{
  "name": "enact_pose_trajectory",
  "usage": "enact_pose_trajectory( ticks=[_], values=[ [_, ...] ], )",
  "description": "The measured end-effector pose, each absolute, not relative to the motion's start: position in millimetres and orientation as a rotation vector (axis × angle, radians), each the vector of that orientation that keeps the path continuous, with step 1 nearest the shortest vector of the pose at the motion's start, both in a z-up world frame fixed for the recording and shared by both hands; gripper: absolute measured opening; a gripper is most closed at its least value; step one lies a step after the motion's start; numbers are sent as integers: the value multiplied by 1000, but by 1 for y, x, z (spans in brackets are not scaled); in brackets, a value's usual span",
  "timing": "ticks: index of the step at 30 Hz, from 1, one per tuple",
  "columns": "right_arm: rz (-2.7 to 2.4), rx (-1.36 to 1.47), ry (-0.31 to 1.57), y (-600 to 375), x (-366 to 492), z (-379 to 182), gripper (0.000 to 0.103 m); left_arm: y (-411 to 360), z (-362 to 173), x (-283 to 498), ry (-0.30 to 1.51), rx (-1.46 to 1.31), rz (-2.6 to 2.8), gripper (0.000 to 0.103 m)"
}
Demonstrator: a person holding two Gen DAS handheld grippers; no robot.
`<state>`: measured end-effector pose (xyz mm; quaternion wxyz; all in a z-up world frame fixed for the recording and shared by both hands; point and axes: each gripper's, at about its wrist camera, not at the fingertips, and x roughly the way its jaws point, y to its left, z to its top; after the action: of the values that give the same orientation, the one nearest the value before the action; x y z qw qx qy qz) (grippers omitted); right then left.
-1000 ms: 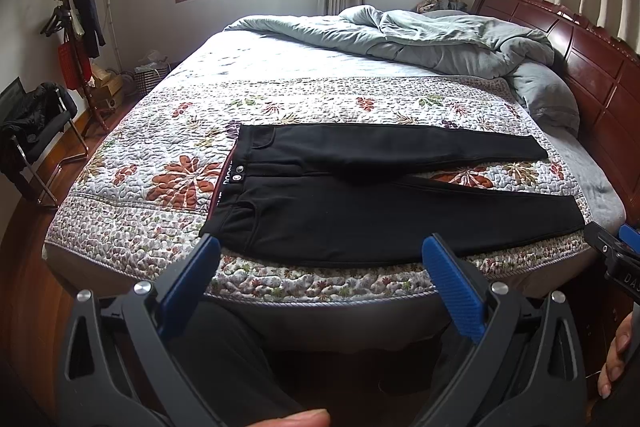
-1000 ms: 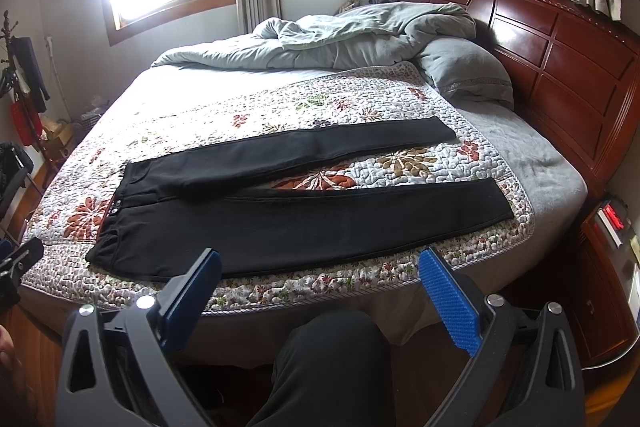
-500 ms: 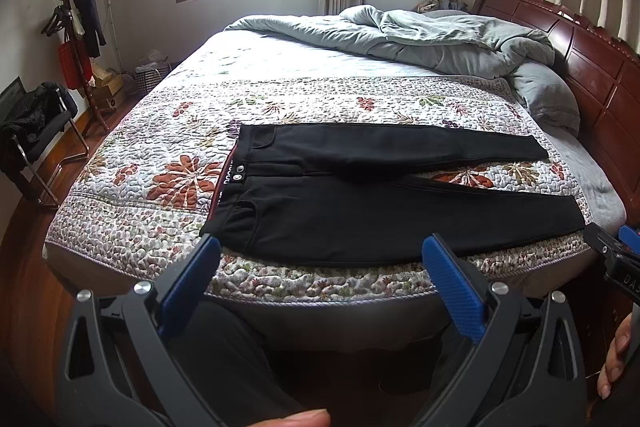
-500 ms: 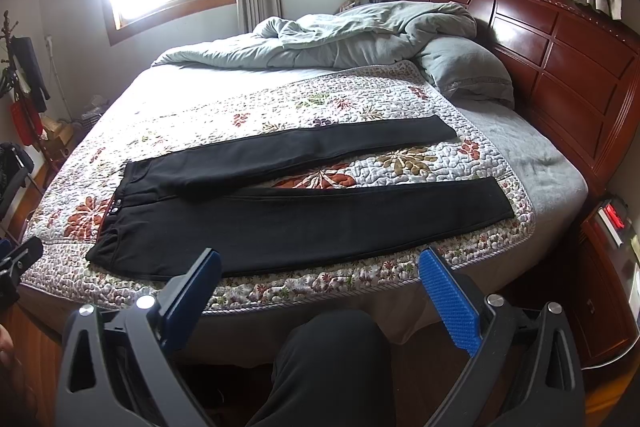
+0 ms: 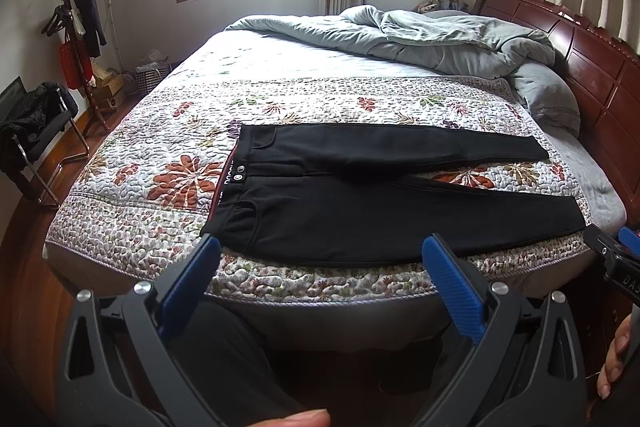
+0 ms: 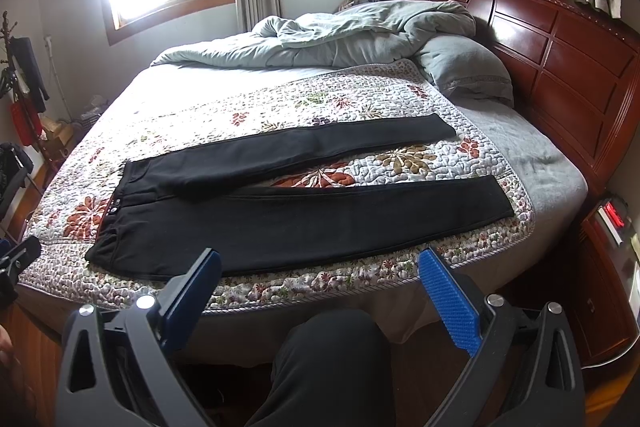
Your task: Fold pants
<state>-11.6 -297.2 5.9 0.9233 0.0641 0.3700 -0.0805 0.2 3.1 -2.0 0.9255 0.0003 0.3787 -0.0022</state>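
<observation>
Nothing has shifted since the earlier frames: both tools stay short of the bed's near edge. Black pants (image 5: 360,211) lie flat on the floral quilt (image 5: 168,183), waistband to the left, legs spread apart toward the headboard (image 6: 560,67). Left tool (image 5: 320,267) gapes wide, holding nothing; right tool (image 6: 320,275) is equally wide and empty.

left tongs (image 5: 320,255) spread wide, empty | right tongs (image 6: 320,269) spread wide, empty
</observation>
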Motion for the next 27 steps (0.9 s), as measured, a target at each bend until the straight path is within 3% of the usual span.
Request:
enact_pose_trajectory(
  ticks=[24,27],
  values=[
    [-159,121,791,-294,8,-5,99,5,-15,19,814,19,-33,100],
    [-122,115,726,-294,9,-1,99,10,-17,20,789,-15,-122,100]
  ],
)
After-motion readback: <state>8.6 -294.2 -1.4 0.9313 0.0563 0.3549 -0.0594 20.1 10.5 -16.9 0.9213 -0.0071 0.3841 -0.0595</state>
